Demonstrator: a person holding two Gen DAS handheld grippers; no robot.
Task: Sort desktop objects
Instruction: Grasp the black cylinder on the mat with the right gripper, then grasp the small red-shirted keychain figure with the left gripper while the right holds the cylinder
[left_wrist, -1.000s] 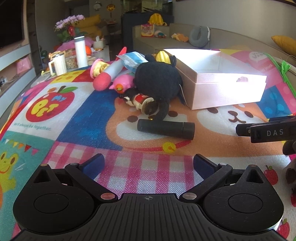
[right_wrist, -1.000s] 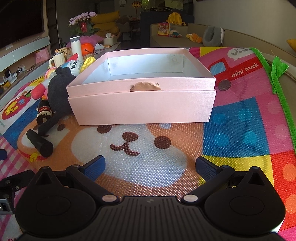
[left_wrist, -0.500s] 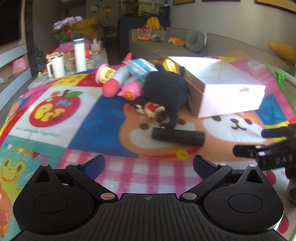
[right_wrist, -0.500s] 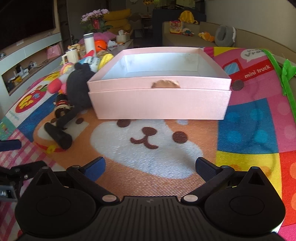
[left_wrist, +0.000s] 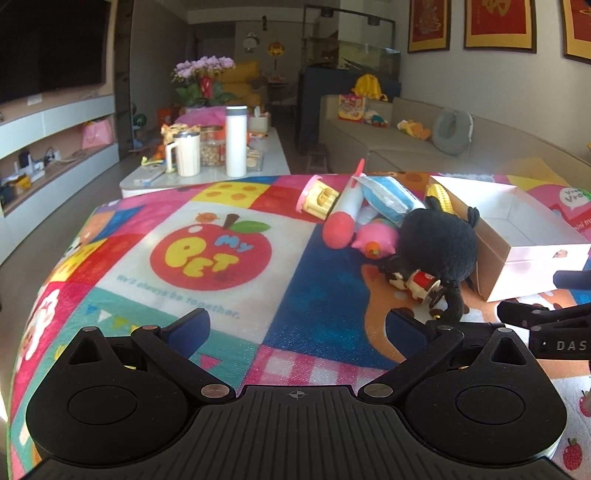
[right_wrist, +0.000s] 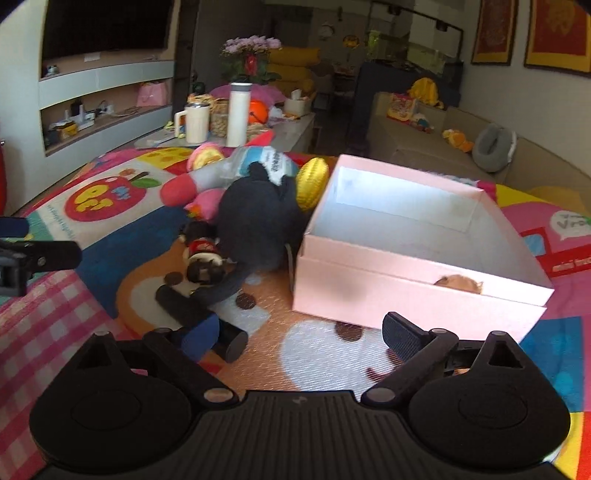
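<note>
Both jaws apart and empty, black cylinder just behind right gripper's left finger.

The colourful play mat lies bare around the big red apple picture, with room to pass. A heap of toys around the round black plush toy presses against the open pink cardboard box. A black tube lies just in front of the heap.

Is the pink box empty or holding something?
Empty as far as visible: the pink box shows only bare white interior; the near wall hides part of its floor.
</note>
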